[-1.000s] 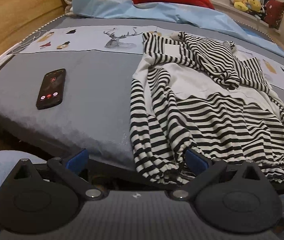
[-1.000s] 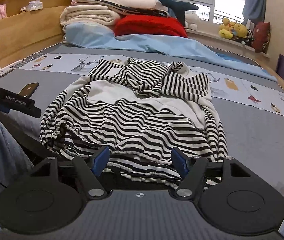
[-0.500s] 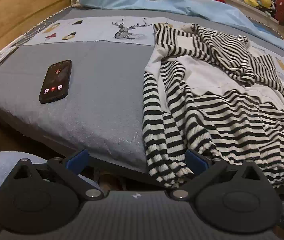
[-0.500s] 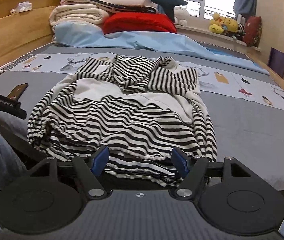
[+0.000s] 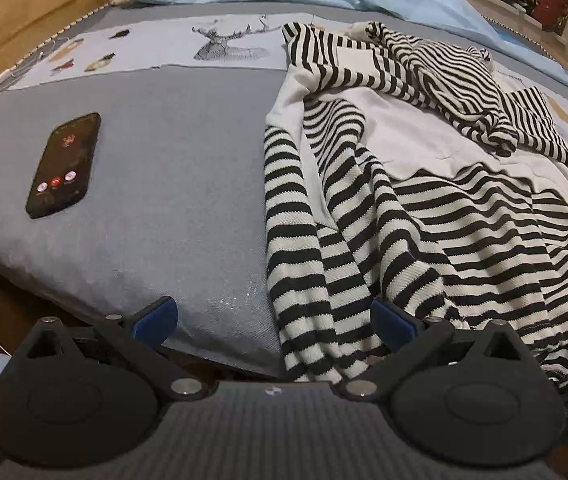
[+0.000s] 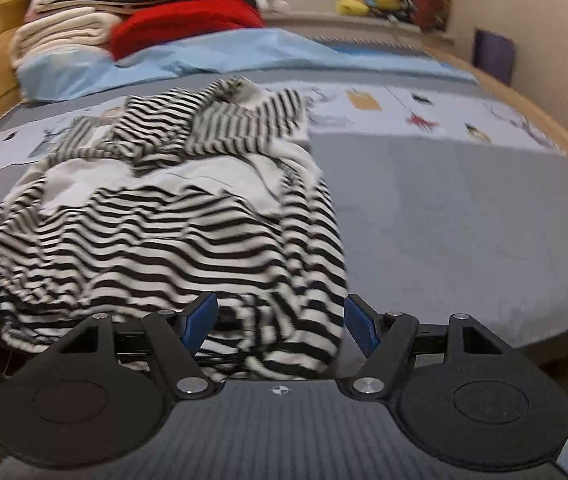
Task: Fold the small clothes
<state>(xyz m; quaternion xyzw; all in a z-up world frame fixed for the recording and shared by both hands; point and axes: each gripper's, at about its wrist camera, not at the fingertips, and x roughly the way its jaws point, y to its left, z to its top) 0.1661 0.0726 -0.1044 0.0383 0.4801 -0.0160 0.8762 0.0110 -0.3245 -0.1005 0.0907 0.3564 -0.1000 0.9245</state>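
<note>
At the bottom of the left wrist view, the left gripper (image 5: pixel 272 320) is held wide open, nothing gripped; a striped sleeve hangs between its jaws. At the bottom of the right wrist view, the right gripper (image 6: pixel 280 320) is likewise spread wide over the hem, nothing clamped. The striped top (image 5: pixel 424 184) is spread across the bed (image 5: pixel 172 168), centre to right. A phone (image 5: pixel 64 166) is seen at left.
</note>
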